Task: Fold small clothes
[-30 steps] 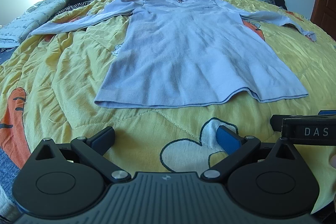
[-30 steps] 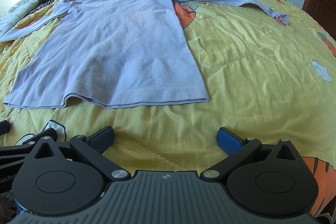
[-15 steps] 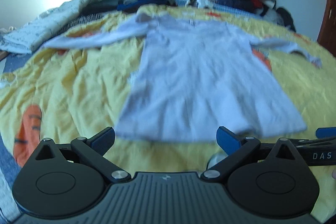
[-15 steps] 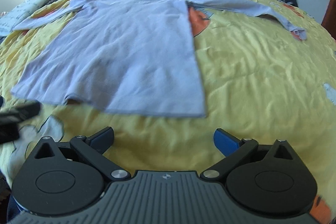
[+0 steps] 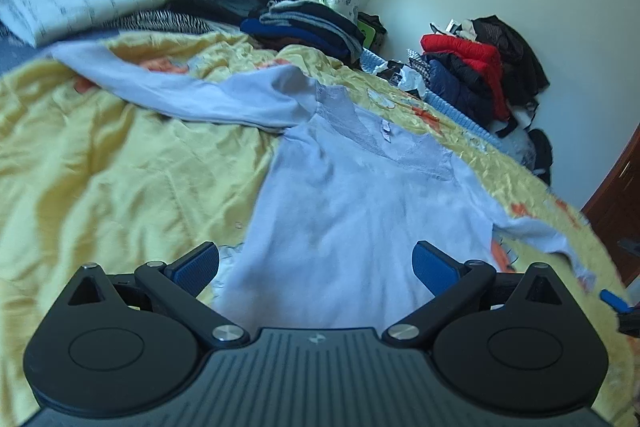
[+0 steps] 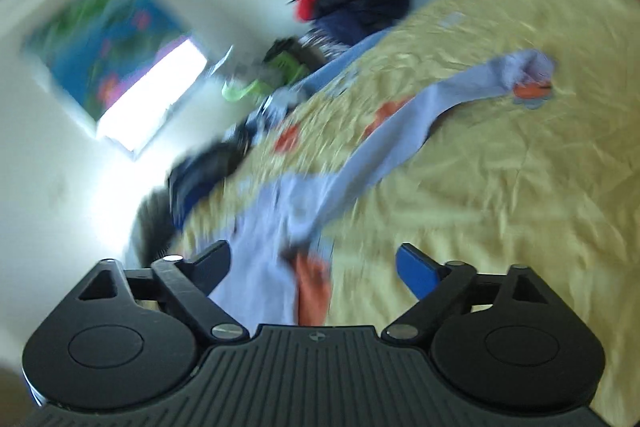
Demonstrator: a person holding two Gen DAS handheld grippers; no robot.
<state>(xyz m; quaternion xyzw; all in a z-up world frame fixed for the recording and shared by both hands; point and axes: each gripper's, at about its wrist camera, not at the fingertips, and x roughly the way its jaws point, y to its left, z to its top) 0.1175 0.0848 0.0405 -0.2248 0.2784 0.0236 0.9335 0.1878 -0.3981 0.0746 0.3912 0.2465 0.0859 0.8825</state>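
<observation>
The pale blue top (image 5: 360,211) lies flat on the yellow quilt (image 5: 120,187), sleeves spread; both grippers' jaws stand apart, the right gripper's (image 6: 312,267) having just been closing on nothing.

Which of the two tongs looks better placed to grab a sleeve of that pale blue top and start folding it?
Probably the right tongs: open, with the shoulder and near sleeve just ahead. The left tongs, also open, face the middle of the pale blue top; its sleeve lies farther off.

pale lilac knit cloth top (image 5: 352,211): matt, soft | yellow quilted cloth bedcover (image 5: 132,183): crinkly, slight sheen | black plastic gripper (image 5: 316,263): matt, ribbed
</observation>
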